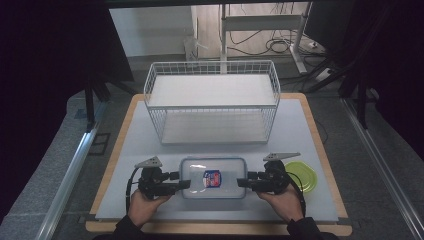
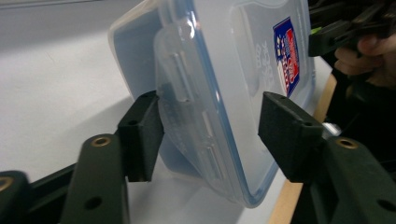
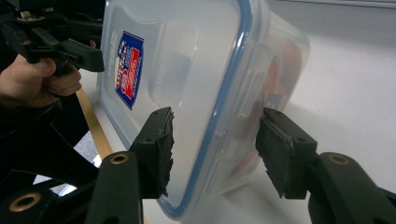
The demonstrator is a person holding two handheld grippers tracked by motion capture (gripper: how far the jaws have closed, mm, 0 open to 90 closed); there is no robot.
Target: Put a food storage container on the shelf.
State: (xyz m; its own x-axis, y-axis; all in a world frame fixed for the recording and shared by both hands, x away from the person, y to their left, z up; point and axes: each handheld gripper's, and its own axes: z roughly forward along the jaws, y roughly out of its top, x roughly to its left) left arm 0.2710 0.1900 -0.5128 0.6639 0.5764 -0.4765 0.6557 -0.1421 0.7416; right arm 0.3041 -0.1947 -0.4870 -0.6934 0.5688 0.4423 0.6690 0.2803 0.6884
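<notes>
A clear plastic food box [image 1: 213,178] with a blue-rimmed snap lid is seen lying flat near the front edge of the table [image 1: 300,130], roughly midway between the front corners. Behind it, toward the far edge, a white wire basket [image 1: 212,100] is stood, and a green lid [image 1: 303,176] is lying near the front right corner.

The left hand-held gripper [image 1: 184,184] is brought to the box's left end and the right hand-held gripper [image 1: 242,182] to its right end. In the left gripper view one pad is set against the side latch [image 2: 184,93] while the other stands off the lid; in the right gripper view a gap is kept on both sides of the rim. Both pairs of jaws are therefore judged apart, straddling the box ends, not yet clamped.

The box is judged light, stiff and smooth, so slipping is to be expected if it is pinched on the bare wall. Something reddish may be held inside, though this cannot be told clearly through the wall. A hold across the lid rim and latch at each short end is judged best, with even pressure so the lid is not popped
</notes>
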